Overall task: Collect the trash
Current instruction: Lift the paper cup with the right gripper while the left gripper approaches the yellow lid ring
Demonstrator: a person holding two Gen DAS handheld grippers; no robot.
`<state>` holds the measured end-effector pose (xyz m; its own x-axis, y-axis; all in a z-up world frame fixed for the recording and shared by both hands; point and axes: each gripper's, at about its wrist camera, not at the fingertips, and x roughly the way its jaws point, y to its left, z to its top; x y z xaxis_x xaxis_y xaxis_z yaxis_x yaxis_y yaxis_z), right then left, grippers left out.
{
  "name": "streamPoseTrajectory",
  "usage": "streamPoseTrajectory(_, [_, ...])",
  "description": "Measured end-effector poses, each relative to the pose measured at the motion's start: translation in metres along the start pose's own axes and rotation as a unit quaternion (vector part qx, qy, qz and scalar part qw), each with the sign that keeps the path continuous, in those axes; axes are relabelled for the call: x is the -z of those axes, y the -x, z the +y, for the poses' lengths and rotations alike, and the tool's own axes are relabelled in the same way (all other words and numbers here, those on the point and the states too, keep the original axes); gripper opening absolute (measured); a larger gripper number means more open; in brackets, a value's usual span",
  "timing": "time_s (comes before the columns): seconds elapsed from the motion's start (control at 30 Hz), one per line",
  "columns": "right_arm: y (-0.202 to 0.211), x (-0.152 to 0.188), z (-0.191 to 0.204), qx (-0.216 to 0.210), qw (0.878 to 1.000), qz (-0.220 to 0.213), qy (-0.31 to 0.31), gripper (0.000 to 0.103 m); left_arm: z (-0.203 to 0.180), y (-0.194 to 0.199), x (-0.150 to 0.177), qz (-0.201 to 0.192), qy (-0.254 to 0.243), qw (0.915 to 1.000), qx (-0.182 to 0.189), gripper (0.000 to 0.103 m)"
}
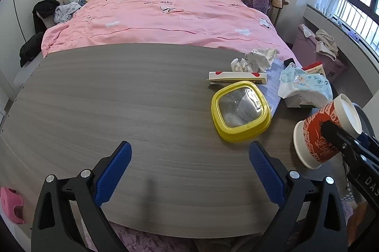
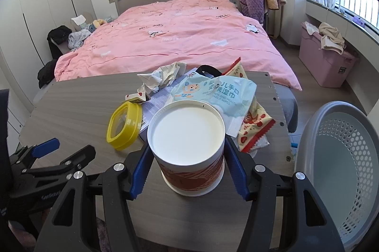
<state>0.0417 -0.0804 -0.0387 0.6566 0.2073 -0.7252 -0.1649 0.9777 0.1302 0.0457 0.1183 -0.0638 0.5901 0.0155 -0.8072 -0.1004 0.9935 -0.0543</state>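
My right gripper is shut on a red-and-white paper cup, its blue pads pressing on both sides near the table's front right. In the left wrist view the cup looks tilted in that grip. My left gripper stands open over bare tabletop, with nothing between its fingers. Behind the cup lie a yellow-rimmed lid, crumpled paper, a light-blue wet-wipes packet, a red-and-cream snack wrapper and a small heart-printed carton.
A grey perforated basket stands just right of the wooden table. A bed with a pink cover lies beyond the table's far edge. A pink storage box sits under the window.
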Motion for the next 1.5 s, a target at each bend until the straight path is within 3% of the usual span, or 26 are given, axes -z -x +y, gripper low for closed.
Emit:
streamPoseTrajectory(0.47, [0.025, 0.013, -0.03, 0.005, 1.0, -0.003, -0.025, 0.058, -0.027, -0.01, -0.037, -0.01, 0.014, 0.9991, 0.039, 0.095])
streamPoseTrajectory(0.73, [0.03, 0.015, -0.035, 0.0, 0.999, -0.007, -0.033, 0.058, -0.041, -0.032, -0.046, 0.001, 0.0, 0.9998, 0.021, 0.095])
streamPoseTrajectory(1.5, [0.029, 0.015, -0.027, -0.011, 1.0, -0.005, -0.018, 0.058, 0.016, -0.035, -0.034, -0.001, 0.034, 0.9994, -0.011, 0.095])
